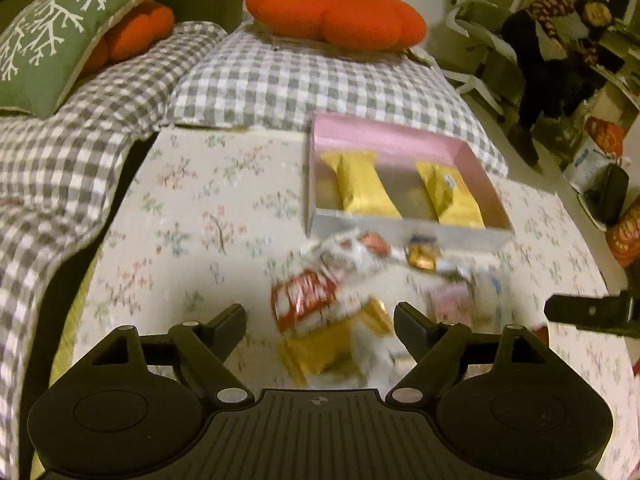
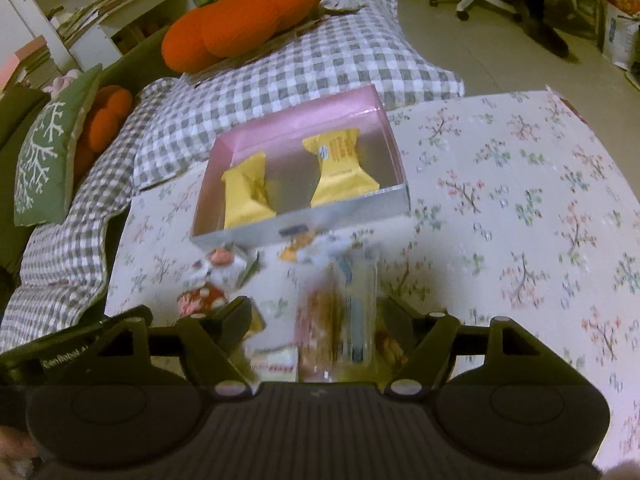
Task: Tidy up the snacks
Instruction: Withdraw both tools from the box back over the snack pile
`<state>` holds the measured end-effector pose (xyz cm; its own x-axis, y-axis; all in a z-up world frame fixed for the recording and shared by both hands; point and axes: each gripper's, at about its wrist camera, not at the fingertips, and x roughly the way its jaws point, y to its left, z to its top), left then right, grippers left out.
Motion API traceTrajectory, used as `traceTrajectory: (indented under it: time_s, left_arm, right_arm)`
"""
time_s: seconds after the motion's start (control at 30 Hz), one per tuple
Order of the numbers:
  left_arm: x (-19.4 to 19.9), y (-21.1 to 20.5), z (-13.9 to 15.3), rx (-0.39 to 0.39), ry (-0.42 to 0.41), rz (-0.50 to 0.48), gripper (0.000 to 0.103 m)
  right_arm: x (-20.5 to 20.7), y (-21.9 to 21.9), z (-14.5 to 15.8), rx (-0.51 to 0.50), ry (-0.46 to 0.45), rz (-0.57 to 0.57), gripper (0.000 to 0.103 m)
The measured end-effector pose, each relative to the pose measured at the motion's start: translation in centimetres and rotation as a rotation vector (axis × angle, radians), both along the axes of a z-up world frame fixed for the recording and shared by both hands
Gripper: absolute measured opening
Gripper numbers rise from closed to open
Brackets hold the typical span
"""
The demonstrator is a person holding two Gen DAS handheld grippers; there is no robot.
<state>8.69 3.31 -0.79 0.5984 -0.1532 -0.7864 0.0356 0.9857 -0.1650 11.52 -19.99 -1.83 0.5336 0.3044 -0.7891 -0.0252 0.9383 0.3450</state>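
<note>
Both black two-finger tools, left (image 1: pixel 320 320) and right (image 2: pixel 314 320), spread empty over blurred loose wrapped snacks (image 1: pixel 340 292) heaped on the floral tabletop (image 1: pixel 192 208) before the pink-lined silver box (image 1: pixel 408 228) holding two yellow packets; a hasty pinch could snag several wrappers.

Left gripper (image 1: pixel 320 322), right gripper (image 2: pixel 316 318): fingers spread, empty.

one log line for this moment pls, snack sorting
box: two yellow packs inside | loose snacks: piled before box | left gripper: open, empty | right gripper: open, empty
</note>
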Motion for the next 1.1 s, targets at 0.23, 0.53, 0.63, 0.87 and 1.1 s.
traceTrajectory:
  time_s: [0.23, 0.53, 0.63, 0.87, 1.1]
  left_arm:
    - [-3.5, -0.7, -1.7, 0.000, 0.041, -0.041, 0.087]
    - [-6.4, -2.0, -1.5, 0.053, 0.033, -0.072, 0.090]
    - [-6.8, -2.4, -1.4, 0.060, 0.033, -0.081, 0.090]
    - [-7.2, -3.1, -1.7, 0.081, 0.035, -0.100, 0.090]
    - [-6.4, -3.9, -2.7, 0.121, 0.055, -0.117, 0.090]
  right_arm:
    - [-3.2, -0.6, -1.0, 0.003, 0.036, -0.011, 0.076]
    - [-6.4, -1.3, -1.7, -0.018, 0.073, -0.033, 0.083]
    - [-7.1, -1.3, -2.1, -0.028, 0.086, -0.039, 0.083]
    - [-7.9, -0.6, -2.7, -0.068, 0.099, -0.027, 0.087]
    - [-7.8, -0.8, -3.4, -0.094, 0.125, -0.038, 0.091]
